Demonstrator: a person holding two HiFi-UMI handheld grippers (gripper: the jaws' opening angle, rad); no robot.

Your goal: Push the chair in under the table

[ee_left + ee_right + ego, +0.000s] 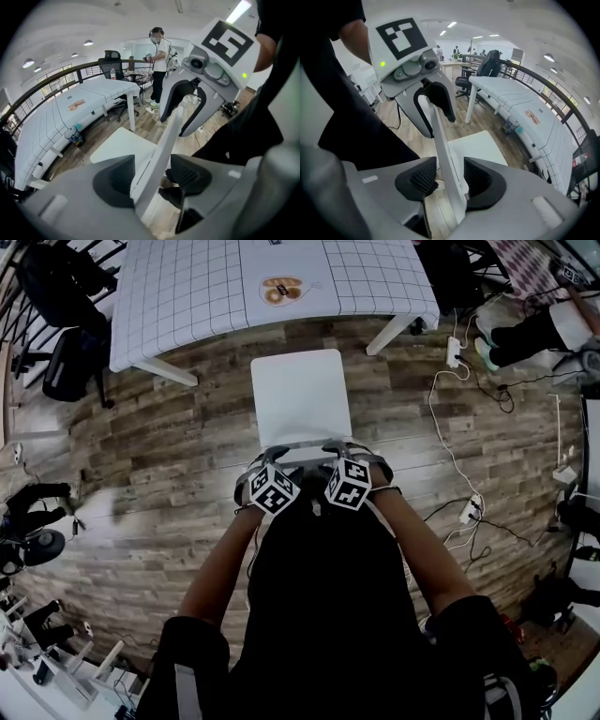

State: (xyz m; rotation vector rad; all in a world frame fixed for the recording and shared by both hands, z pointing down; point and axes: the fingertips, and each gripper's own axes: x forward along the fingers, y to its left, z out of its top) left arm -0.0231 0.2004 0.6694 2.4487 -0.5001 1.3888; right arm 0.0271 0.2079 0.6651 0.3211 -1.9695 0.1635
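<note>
Left gripper point(151, 179), right gripper point(450, 180) straddle backrest point(169, 133)

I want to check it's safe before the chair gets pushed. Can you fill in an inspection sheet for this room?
Surface: brown wooden plank floor.
Job's things: white plastic chair pulled out from the white grid-cloth table.
Clutter: small orange-brown item on the table, unclear.
Grippers: left gripper and right gripper open, fingers either side of the chair's backrest.
Cables: white cords and power strip on the floor.
Surroundings: black office chair, a standing person, dark railing.
</note>
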